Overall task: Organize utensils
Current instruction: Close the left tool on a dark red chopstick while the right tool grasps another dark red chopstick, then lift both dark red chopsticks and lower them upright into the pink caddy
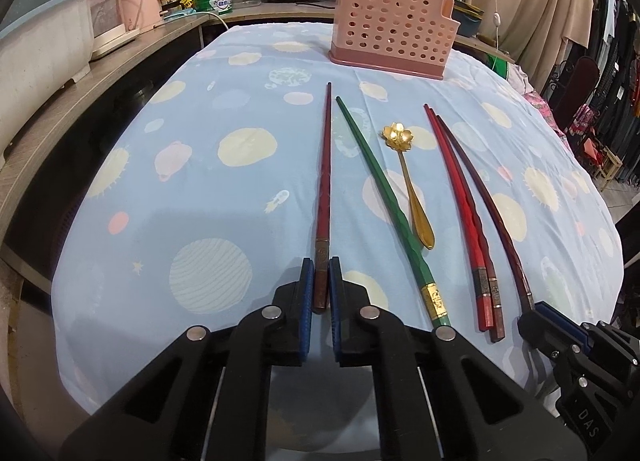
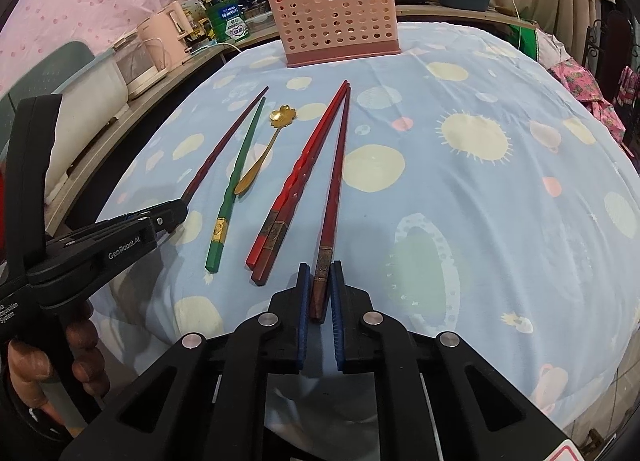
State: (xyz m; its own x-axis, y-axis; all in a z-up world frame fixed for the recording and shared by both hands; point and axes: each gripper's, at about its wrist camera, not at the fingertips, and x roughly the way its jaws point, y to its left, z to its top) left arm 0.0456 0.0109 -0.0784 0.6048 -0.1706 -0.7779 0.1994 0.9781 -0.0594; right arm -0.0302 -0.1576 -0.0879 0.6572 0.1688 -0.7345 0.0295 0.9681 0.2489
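The right gripper [image 2: 320, 293] clamps a dark red chopstick [image 2: 334, 189] lying on the blue patterned cloth [image 2: 480, 201].

Five chopsticks lie on the worktop: one dark red chopstick [image 1: 324, 185] at the left, one green chopstick [image 1: 384, 197], a pair of bright red chopsticks [image 1: 460, 213] lying together, and one dark brown chopstick [image 1: 488, 205] at the right. Among them lies one gold spoon [image 1: 408, 181]. One pink basket [image 1: 394, 35] stands at the far end.
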